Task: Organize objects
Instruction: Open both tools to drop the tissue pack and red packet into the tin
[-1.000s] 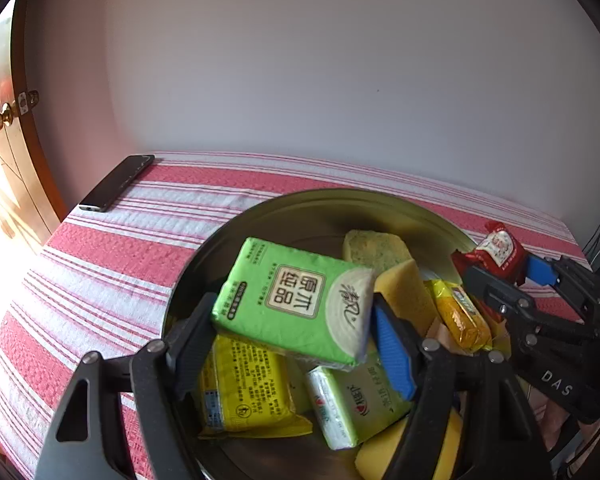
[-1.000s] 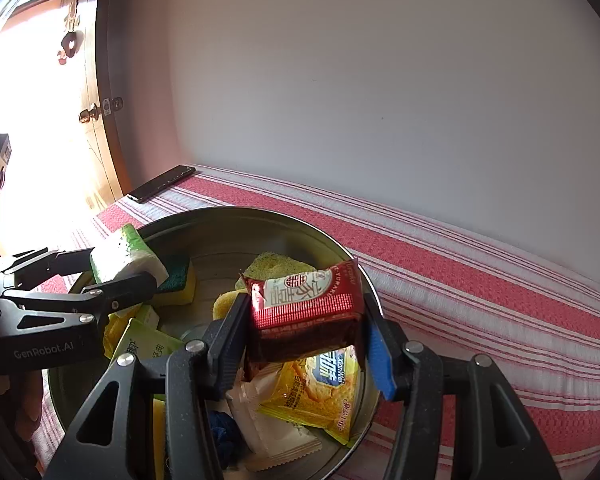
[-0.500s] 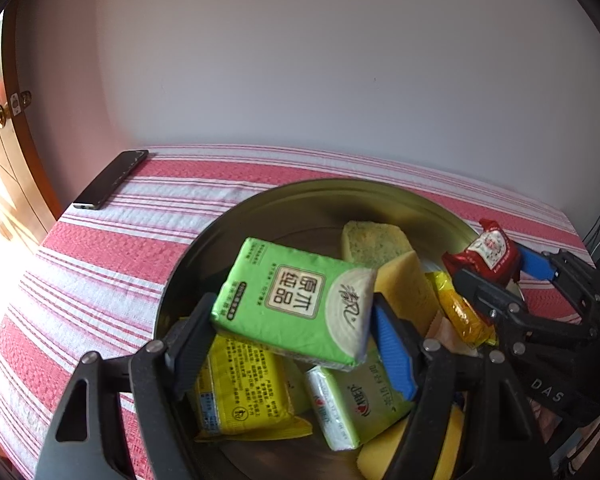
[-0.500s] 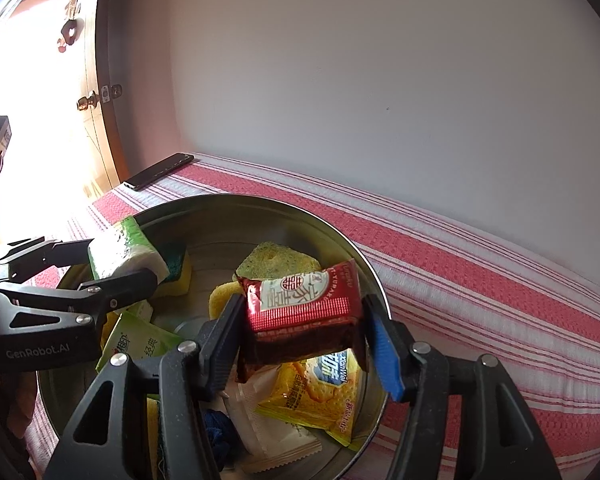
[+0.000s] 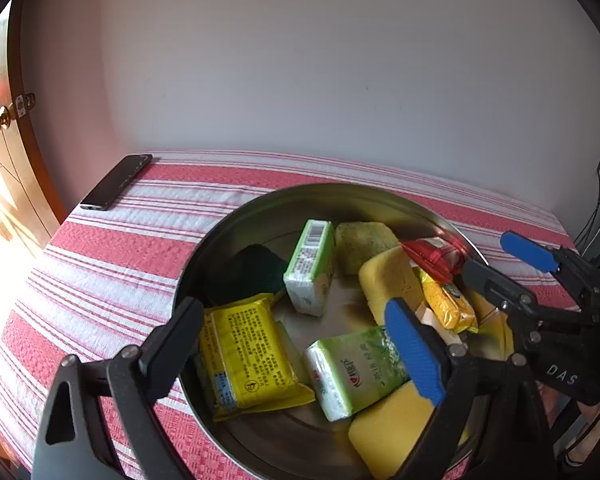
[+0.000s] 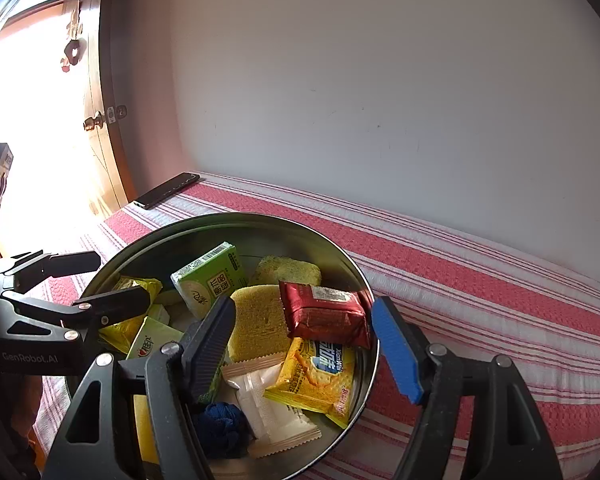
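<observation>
— Steel basin (image 5: 236,216) on the red-striped counter (image 5: 112,248) holds everything. Where is the green tissue pack (image 5: 310,268)?

— Tipped on edge in the basin, barcode up, beyond the left hand-held gripper (image 5: 296,328), whose jaws are opening wide with nothing pressed between them.

— And the red snack packet (image 6: 326,314)?

— Lying on a yellow sponge (image 6: 258,322) and a yellow cracker packet (image 6: 316,376) near the rim, just ahead of the right hand-held gripper (image 6: 304,344). Its jaws are opening too, pads clear of the packet.

— Anything only one camera catches?

— The right wrist view shows a blue scrubber ball (image 6: 220,428) and a white sachet (image 6: 272,404); the left view shows a big yellow pack (image 5: 248,356) with printed text facing up. Both show a phone (image 5: 116,182) at the counter's far corner.
</observation>
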The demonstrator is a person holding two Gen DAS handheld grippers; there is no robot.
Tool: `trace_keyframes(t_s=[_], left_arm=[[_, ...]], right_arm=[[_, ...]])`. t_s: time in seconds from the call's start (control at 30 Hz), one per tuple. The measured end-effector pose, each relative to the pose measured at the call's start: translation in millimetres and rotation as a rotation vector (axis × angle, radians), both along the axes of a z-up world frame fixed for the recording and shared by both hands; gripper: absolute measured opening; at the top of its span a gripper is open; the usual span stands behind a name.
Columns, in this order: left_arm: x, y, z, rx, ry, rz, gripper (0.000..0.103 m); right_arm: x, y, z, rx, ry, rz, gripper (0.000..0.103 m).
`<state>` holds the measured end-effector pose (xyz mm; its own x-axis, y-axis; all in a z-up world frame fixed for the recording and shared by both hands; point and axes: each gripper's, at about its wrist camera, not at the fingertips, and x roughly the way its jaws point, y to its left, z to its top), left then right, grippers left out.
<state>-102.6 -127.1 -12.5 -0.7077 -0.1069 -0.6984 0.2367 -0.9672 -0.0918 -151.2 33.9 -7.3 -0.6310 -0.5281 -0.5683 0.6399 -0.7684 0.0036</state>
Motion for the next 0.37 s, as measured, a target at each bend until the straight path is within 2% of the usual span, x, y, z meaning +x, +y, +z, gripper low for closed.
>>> trace_keyframes(t_s=[0.03, 0.37], left_arm=[[1.7, -0.7, 0.9, 0.001, 0.003, 0.005, 0.097], [15.2, 1.2, 8.8, -0.043, 0.038, 0.014, 0.098]], right_arm=[[1.0, 0.2, 0.6, -0.002, 0.001, 0.001, 0.073], [12.4, 1.8, 3.3, -0.012, 0.007, 0.013, 0.073]])
